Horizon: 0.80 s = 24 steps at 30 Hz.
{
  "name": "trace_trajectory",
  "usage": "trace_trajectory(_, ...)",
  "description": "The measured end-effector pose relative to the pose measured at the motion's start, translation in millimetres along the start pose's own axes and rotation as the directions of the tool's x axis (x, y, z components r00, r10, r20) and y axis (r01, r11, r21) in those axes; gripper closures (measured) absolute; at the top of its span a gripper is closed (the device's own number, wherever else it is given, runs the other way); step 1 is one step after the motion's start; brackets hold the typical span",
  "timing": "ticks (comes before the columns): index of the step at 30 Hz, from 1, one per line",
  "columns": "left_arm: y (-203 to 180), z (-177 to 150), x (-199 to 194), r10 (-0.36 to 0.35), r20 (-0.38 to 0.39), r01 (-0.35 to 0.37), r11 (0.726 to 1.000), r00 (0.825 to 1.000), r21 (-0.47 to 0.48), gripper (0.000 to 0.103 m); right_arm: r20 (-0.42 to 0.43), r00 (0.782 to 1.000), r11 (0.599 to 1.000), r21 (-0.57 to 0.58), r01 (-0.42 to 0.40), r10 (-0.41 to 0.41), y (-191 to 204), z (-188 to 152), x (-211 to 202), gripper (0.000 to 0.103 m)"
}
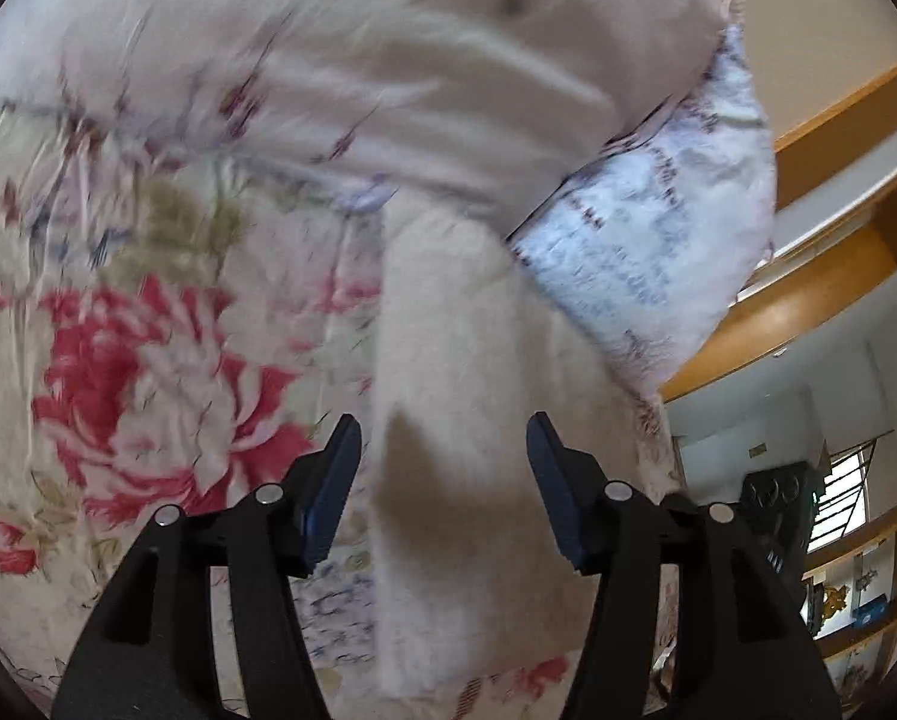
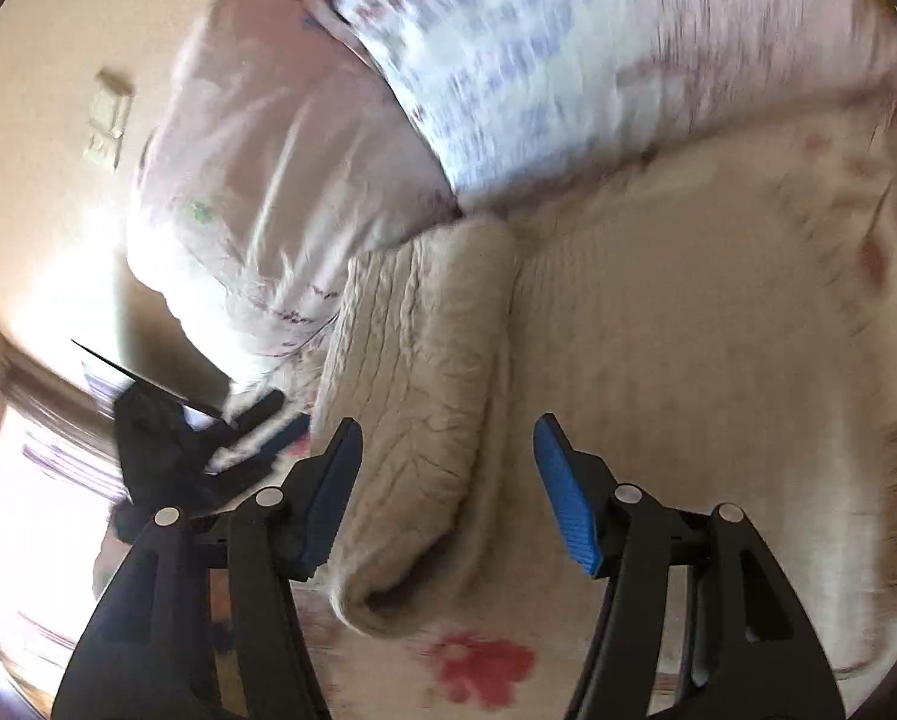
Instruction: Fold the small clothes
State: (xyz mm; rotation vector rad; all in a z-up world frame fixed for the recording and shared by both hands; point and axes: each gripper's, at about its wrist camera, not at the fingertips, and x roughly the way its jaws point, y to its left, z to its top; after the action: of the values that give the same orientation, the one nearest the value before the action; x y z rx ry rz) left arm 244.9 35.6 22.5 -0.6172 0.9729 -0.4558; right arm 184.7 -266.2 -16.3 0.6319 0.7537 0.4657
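A cream knitted garment (image 2: pixel 658 324) lies spread on a floral bedsheet (image 1: pixel 118 360). One cable-knit sleeve (image 2: pixel 412 396) is folded over its body, the cuff opening near the front. In the left wrist view the garment (image 1: pixel 448 420) runs as a long cream strip between the fingers. My left gripper (image 1: pixel 445 450) is open just above it, holding nothing. My right gripper (image 2: pixel 448 456) is open above the sleeve, holding nothing. The left gripper (image 2: pixel 250 432) also shows at the left of the right wrist view, blurred.
A pale pink pillow (image 1: pixel 388 72) and a white-and-lilac patterned pillow (image 1: pixel 646 240) lie at the head of the bed, touching the garment's far end. A wooden headboard and shelf (image 1: pixel 838 276) stand to the right. A wall with a switch (image 2: pixel 109 120) is beyond the bed.
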Motion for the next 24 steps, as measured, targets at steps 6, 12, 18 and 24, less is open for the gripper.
trace_trajectory(6,3.5,-10.5,19.5,-0.01,-0.072,0.01,1.0,0.997,0.009,0.045,-0.054,0.999,0.998,0.069,-0.004,0.008,-10.8,-3.2,24.7,0.041)
trace_trajectory(12,2.8,-14.9,24.9,-0.025,-0.092,0.027,1.0,0.995,0.016,0.044,-0.09,0.995,0.998,0.05,-0.033,0.038,-6.7,-4.5,35.3,0.05)
trace_trajectory(18,0.1,-16.1,31.3,-0.038,-0.106,0.04,0.999,0.994,0.014,0.043,-0.088,0.994,0.996,0.064,-0.061,0.067,-8.3,0.2,42.8,0.05)
trace_trajectory(24,-0.5,-16.6,31.9,-0.041,-0.101,0.043,0.999,0.994,0.016,0.043,-0.046,0.998,0.998,0.049,-0.047,0.049,-8.8,5.4,49.9,0.065)
